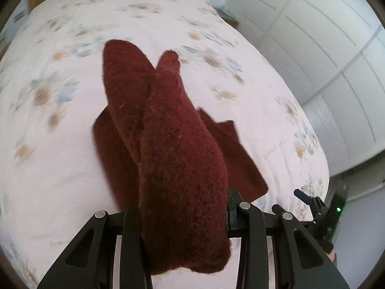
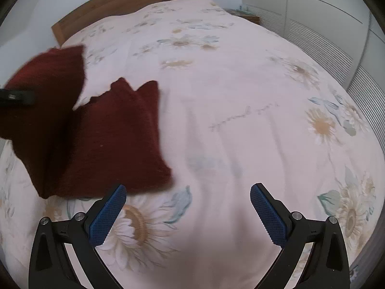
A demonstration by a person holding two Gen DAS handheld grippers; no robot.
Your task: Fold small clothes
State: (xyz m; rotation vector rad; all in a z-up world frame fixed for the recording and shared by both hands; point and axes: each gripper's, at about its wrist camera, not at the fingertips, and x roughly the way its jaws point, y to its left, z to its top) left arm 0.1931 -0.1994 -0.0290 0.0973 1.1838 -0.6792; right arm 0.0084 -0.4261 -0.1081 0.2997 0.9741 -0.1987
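Observation:
A dark red knitted garment (image 1: 173,149) lies partly on the floral bedspread (image 1: 60,144). My left gripper (image 1: 184,219) is shut on a thick bunch of it and holds that part up, so the cloth hides the fingertips. In the right wrist view the garment (image 2: 115,139) lies at the left, one part lifted at the far left by the left gripper (image 2: 16,97). My right gripper (image 2: 187,214) is open and empty above the bedspread (image 2: 240,120), just right of the garment's near corner. It also shows in the left wrist view (image 1: 310,200) at the lower right.
A wooden headboard (image 2: 125,2) runs along the far edge of the bed. White wardrobe doors (image 2: 324,12) stand to the right of the bed. A small bedside table (image 2: 243,15) sits at the far right corner.

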